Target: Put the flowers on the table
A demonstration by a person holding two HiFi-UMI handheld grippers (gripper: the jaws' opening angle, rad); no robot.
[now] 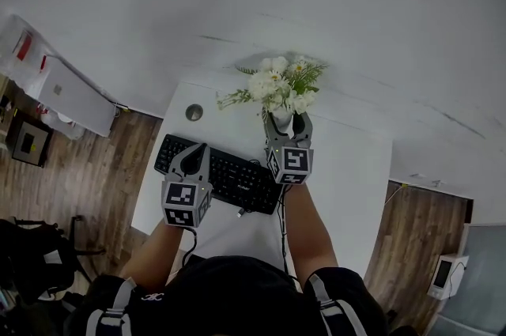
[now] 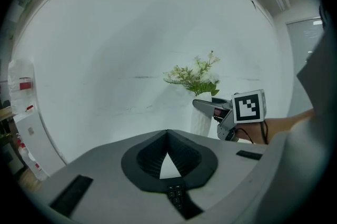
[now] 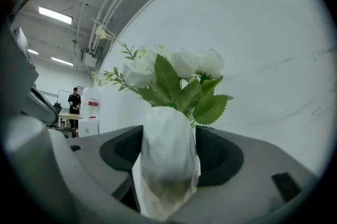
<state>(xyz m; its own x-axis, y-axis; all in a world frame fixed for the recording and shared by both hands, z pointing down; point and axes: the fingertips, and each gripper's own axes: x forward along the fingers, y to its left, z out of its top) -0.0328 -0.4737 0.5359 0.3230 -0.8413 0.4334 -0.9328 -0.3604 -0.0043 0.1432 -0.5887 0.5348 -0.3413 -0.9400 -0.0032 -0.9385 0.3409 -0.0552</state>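
Right gripper [image 1: 288,125] has its 2 jaws set wide and pressed against either side of a white vase [image 3: 167,159], grasping it. Its own view shows this up close: the ribbed dark pads [image 3: 217,152] flank the vase body, with white flowers [image 3: 181,65] and serrated green leaves rising above. Only that view also takes in the room behind, with ceiling strip lights [image 3: 55,15] and a person [image 3: 74,101] standing far off.

From the head view, the bouquet sits over the far part of the white table [image 1: 348,168], beyond a black keyboard [image 1: 229,172] and near a round grey grommet [image 1: 194,112]. Wooden floor [image 1: 87,168] shows to both sides of the table.

Left gripper [image 2: 167,134] is clenched with nothing in it, its 2 tips meeting above a small triangular gap; the head view places it over the keyboard's left end. Its view gives the sideways look the others lack: vase upright, the other gripper's fingers on it, but the vase foot is hidden, so contact with the table cannot be told.
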